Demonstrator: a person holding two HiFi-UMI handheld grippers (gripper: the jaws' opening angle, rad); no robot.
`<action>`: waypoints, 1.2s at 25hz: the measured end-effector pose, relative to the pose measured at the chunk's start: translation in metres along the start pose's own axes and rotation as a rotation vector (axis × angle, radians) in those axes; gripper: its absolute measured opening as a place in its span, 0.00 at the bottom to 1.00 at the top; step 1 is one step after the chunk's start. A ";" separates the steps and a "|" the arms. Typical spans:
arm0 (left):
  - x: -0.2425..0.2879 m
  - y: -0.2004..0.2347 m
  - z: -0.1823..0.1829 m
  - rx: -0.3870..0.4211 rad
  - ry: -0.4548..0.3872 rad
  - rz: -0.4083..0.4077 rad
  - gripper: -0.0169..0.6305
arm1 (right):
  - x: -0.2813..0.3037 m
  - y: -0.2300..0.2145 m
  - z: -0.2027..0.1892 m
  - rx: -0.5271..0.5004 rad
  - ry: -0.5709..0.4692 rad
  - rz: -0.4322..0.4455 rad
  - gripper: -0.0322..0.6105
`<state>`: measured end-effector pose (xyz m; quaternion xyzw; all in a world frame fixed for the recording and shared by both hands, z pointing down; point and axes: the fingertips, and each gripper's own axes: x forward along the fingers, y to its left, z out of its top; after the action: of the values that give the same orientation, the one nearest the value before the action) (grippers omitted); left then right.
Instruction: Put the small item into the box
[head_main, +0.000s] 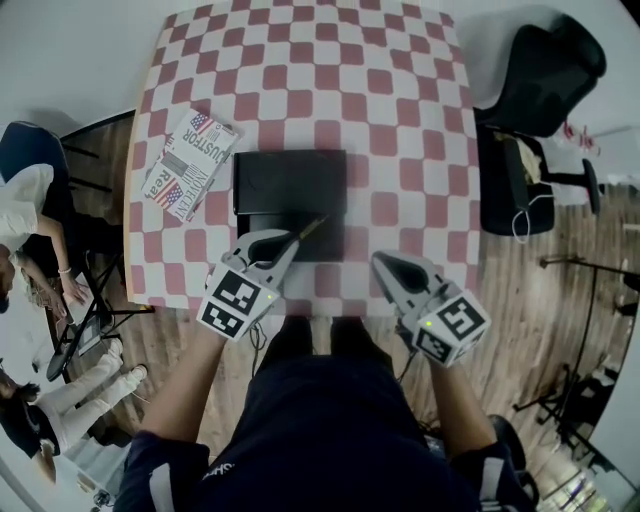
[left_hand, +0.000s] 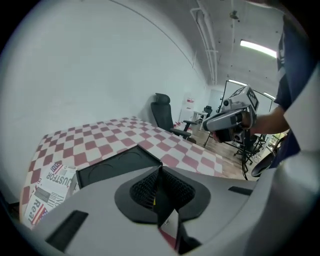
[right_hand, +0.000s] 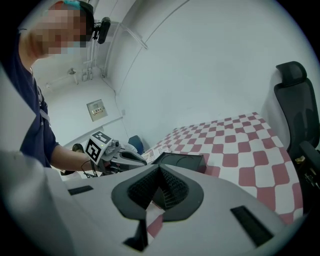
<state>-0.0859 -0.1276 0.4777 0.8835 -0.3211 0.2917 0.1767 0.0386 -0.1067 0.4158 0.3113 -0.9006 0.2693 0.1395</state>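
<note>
A thin, dark stick-like item (head_main: 312, 227) juts from the tip of my left gripper (head_main: 290, 243), which is shut on it. The stick pokes out over the near part of the black box (head_main: 290, 180) on the checked table. In the left gripper view the pads are pressed on the thin item (left_hand: 160, 197), with the box (left_hand: 115, 162) beyond. My right gripper (head_main: 383, 262) hovers at the table's near edge, right of the box, shut with nothing in it. In the right gripper view its jaws (right_hand: 159, 170) meet, and the box (right_hand: 182, 161) lies ahead to the left.
A printed booklet (head_main: 187, 163) lies on the red-and-white checked cloth (head_main: 400, 100) left of the box. A black office chair (head_main: 545, 75) stands off the table's right side. A person (head_main: 30, 210) sits at the left, beyond the table edge.
</note>
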 end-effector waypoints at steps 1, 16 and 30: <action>-0.006 -0.001 0.004 -0.003 -0.020 0.004 0.10 | 0.000 0.002 0.003 -0.008 -0.004 -0.001 0.07; -0.080 -0.012 0.051 -0.006 -0.218 0.043 0.08 | -0.004 0.044 0.033 -0.120 -0.060 -0.005 0.07; -0.114 -0.018 0.069 -0.020 -0.305 0.049 0.08 | -0.004 0.075 0.054 -0.236 -0.093 0.018 0.07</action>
<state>-0.1169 -0.0956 0.3510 0.9077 -0.3685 0.1549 0.1275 -0.0103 -0.0861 0.3408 0.2970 -0.9343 0.1479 0.1308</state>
